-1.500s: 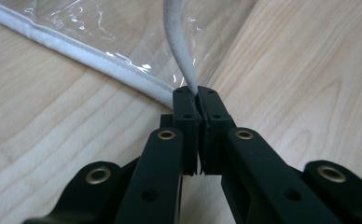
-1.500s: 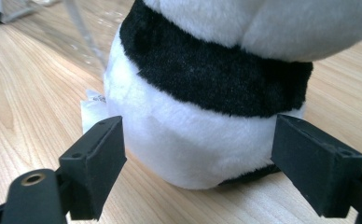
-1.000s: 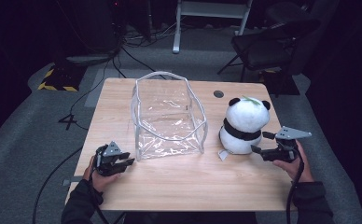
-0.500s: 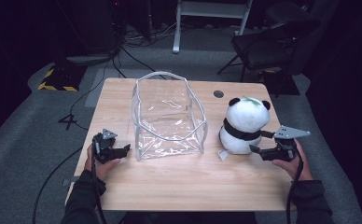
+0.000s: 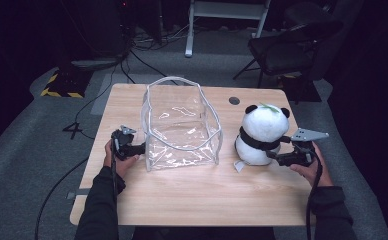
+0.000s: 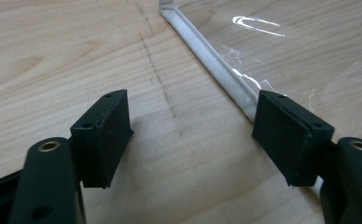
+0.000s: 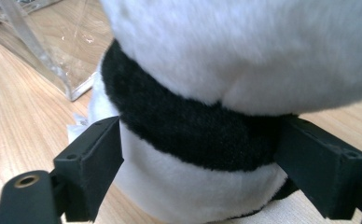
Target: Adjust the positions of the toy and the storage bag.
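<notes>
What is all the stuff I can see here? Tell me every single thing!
Clear soft plastic bag with white trim: one, see-through, open and standing in the middle of the table.
Plush panda toy: one, white and black, sitting upright to the right of the bag.
Light wooden table: one, pale brown, holding everything.
Round cable hole: one, dark, near the table's far edge.
Black office chair: one, on the floor beyond the table's far right corner.
Grey carpeted floor: all around the table, with cables.
Left tool: one, black, jaws open beside the bag's trimmed bottom edge.
Right tool: one, black, jaws open on either side of the panda's black band.
</notes>
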A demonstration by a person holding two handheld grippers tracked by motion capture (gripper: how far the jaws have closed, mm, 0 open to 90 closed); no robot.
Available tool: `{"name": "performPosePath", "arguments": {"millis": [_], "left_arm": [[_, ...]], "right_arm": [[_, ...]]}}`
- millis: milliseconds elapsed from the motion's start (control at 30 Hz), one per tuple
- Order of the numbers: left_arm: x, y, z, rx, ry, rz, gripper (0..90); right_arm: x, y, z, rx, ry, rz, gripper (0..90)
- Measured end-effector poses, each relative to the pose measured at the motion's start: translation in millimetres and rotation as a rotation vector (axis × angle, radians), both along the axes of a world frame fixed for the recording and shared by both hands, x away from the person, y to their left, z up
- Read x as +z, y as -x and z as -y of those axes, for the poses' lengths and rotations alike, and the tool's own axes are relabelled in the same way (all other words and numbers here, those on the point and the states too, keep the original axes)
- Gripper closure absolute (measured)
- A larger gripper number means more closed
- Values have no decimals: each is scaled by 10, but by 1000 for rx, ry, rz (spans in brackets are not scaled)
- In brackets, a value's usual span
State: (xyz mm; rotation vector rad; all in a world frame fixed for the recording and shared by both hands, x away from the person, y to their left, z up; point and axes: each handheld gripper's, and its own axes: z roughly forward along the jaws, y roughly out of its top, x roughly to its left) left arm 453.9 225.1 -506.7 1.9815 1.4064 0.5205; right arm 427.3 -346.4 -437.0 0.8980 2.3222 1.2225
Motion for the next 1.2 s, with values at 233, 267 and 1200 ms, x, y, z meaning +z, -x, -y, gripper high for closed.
{"name": "performPosePath", "arguments": {"millis": [233,267,1200], "left_arm": [[-1,-112,81,-9,-7,6,276],[-1,-112,81,-9,-7,6,276],[37,122,485,-175,-45,-52,172]], "right_arm": [[-47,-86,68,-14,-32,-21,151],[-47,-86,68,-14,-32,-21,151],[167,158,102,-53,-138,102,157]]}}
